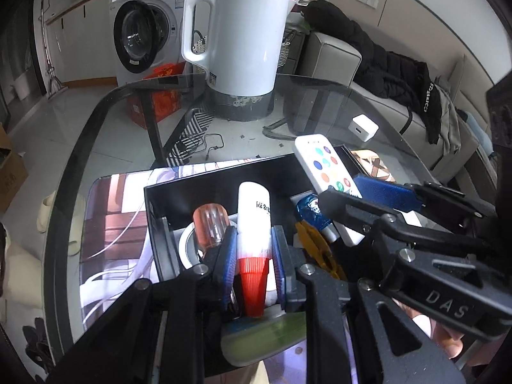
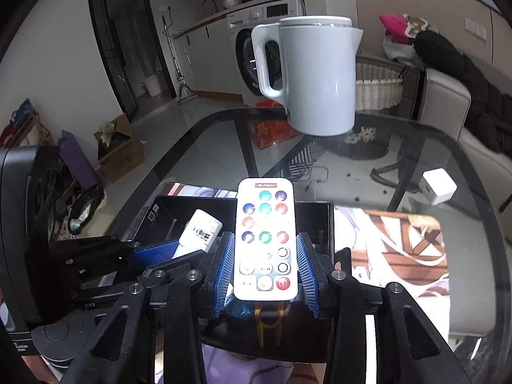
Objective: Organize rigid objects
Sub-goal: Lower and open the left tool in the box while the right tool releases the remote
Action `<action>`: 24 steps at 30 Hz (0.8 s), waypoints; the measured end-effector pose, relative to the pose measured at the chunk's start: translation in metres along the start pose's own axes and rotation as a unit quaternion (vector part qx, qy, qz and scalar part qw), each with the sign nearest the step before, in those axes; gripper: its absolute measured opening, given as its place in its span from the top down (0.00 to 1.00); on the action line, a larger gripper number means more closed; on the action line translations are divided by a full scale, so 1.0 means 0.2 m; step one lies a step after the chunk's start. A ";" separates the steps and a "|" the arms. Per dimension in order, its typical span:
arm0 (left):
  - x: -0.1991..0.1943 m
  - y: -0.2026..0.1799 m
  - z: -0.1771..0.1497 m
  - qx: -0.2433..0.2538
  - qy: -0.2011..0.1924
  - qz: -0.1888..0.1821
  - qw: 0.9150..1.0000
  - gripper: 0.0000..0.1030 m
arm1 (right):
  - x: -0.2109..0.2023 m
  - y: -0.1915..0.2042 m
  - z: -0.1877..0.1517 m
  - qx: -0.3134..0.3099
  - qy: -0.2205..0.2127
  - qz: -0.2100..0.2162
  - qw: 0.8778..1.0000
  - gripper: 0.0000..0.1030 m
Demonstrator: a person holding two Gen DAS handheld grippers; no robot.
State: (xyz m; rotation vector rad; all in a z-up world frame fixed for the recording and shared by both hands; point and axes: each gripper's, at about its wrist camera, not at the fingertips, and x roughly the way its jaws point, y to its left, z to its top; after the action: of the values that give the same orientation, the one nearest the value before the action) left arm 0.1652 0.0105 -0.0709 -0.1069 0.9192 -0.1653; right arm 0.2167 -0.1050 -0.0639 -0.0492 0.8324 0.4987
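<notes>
Glass table (image 1: 96, 121) carries everything; printed mat (image 1: 108, 211) lies under the black box (image 1: 204, 179). White kettle (image 1: 238, 41) stands at 12 o'clock, far side of table, well apart from box. Small white cube, prob. a charger (image 1: 364, 127), sits on the glass at 2 o'clock from box.

Black box is open-top, w/ several bits inside: orange-handled screwdriver (image 1: 209, 225) at 9 o'clock of the bottle, blue item (image 1: 312, 211) and yellow piece (image 1: 315, 240) at 3 o'clock. Can't ID the blue one, view too cluttered.

R gripper (image 2: 265, 264): clamped on white remote (image 2: 265, 240) by its long edges, coloured buttons face up, remote over the box's right side.

L gripper (image 1: 254, 252): jaws narrow, pinching white bottle (image 1: 254, 211) just above its red cap (image 1: 252, 284). Bottle body points to 12 o'clock, cap toward cam, over the box interior. Unclear if it touches the contents below.
</notes>
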 end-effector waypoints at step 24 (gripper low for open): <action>-0.30 -0.06 -0.09 0.003 -0.054 0.019 0.998 0.38 | -0.10 0.05 -0.19 -0.016 0.068 0.018 0.997 0.38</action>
State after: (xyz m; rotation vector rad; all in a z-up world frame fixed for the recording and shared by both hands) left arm 0.1138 0.0093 -0.0339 -0.0917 0.8126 -0.1270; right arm 0.1750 -0.1126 -0.0732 -0.0997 0.9597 0.5473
